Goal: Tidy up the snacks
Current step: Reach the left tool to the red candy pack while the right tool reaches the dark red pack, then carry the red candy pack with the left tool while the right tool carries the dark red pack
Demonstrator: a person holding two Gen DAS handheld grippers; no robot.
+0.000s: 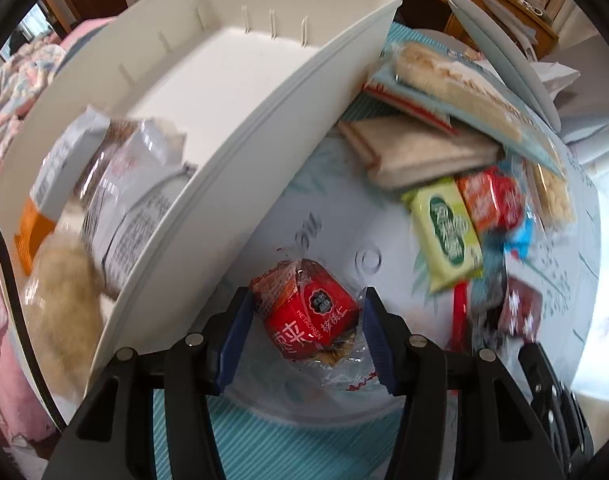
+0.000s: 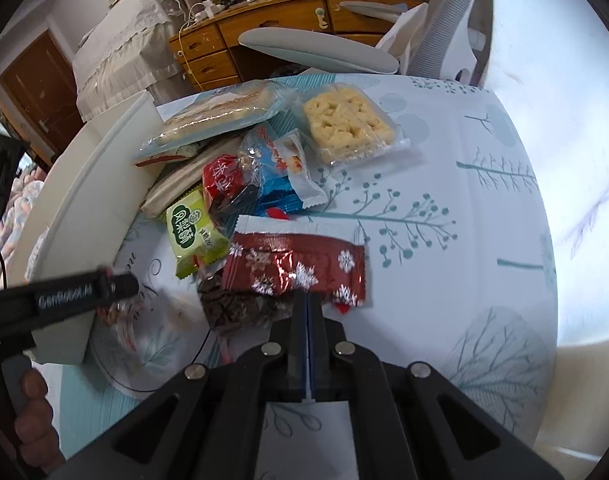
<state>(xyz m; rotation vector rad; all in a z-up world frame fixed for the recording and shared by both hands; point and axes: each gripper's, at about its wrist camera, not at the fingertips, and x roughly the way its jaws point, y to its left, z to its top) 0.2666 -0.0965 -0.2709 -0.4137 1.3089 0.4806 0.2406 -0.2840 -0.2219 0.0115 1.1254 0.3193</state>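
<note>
Red snack pack (image 1: 310,312) is held between the pads of the left gripper (image 1: 308,320), half closed, just beside the white bin (image 1: 264,128) wall. Right gripper (image 2: 306,300) is fully closed, apparently pinching the edge of the snowflake wrapper (image 2: 296,268) on the bench (image 2: 464,208), near the bin. Both packs judged light, crinkly, slippery film; contents crushable. Best gripped across the body or by the sealed edge.
</note>
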